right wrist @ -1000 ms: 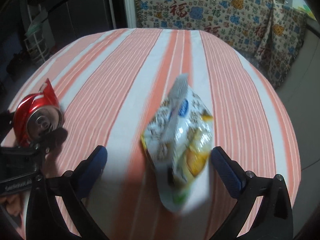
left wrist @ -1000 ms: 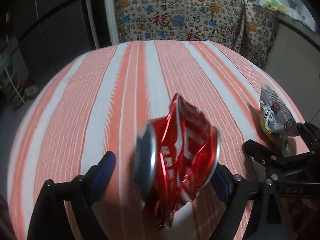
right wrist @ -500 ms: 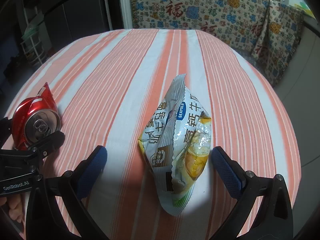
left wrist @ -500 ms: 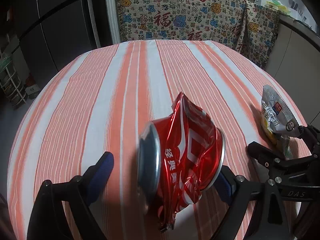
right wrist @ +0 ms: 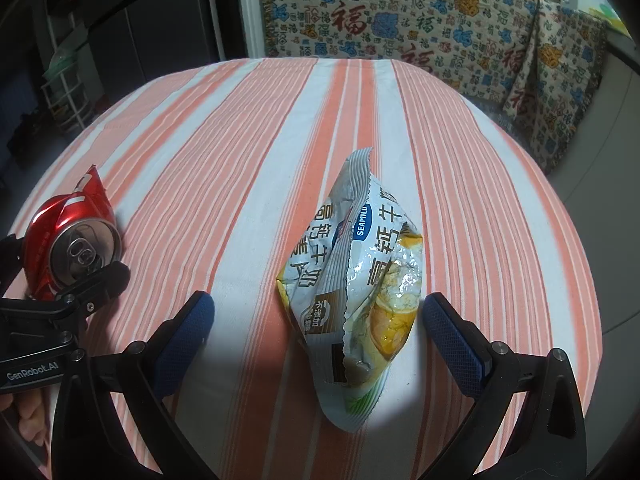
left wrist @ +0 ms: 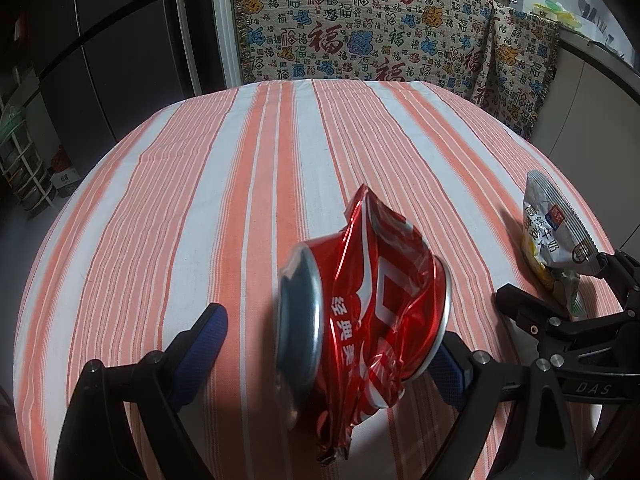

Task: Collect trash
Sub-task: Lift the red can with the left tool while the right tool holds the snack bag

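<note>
Fingers on both grippers gaped wide, gripping nothing — left gripper [left wrist: 326, 344] straddled the crushed can [left wrist: 372, 320], right gripper [right wrist: 318, 332] the snack bag [right wrist: 356, 276] near the table's [right wrist: 280, 128] front edge — next: close.

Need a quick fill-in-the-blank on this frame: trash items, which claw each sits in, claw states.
1. The crushed can between the left claw's fingers is coloured ____.
2. The snack bag lies between the fingers of the ____ claw.
3. Both claws are ____, not closed on anything.
4. The tablecloth has orange and white ____.

Missing words: red; right; open; stripes
</note>
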Demonstrator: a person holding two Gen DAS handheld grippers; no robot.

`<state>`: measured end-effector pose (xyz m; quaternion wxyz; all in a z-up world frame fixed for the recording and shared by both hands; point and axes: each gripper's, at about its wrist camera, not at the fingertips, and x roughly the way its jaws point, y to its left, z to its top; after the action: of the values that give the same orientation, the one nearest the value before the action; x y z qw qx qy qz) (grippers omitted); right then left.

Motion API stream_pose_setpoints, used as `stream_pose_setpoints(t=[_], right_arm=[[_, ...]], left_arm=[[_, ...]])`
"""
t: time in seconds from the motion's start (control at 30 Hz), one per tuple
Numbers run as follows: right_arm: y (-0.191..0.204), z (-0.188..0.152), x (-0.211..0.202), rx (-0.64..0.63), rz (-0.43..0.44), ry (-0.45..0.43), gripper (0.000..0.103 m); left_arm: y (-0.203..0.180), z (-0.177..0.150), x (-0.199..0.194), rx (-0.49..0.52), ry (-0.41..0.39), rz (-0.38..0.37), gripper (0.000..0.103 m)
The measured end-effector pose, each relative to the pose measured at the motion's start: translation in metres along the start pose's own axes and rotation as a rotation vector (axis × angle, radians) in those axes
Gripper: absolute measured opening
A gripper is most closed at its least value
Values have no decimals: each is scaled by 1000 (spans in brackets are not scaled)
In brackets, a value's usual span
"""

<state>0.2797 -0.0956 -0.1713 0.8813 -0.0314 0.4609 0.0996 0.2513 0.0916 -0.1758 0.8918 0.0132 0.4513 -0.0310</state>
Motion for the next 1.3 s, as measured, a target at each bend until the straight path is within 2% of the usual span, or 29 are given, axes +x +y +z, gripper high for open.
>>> stream_pose_setpoints(t=[0.5,0.8,0.87,0.93,1.0,1.07,1.13,1.2,1.3], right_arm=[[0,0,0,-1,0,0,103],[0,0,0,-2,2,0,103],[0,0,0,-2,1,0,103],[-1,0,0,-2,2,0,103],[0,1,1,-1,4,1,103],[-5,5,0,-17,49,46,102],[-21,6,-12,27,99,92,102],[-34,6,-30,59,145,76,102],[-33,12,-42,16,153,82,100]], left_arm=[[2,0,0,-2,0,-11,94],[20,-21,-26,51,-5,-201,93],[14,-18,-27,76,3,-188,93],[8,-13,-23,104,7,-140,93],[9,-7,-15,90,33,-100,93],[17,-4,-13,53,48,-128,93],[19,-3,-16,41,45,-163,93],[15,-1,-15,61,41,-158,93],[9,2,-14,72,39,-142,92]])
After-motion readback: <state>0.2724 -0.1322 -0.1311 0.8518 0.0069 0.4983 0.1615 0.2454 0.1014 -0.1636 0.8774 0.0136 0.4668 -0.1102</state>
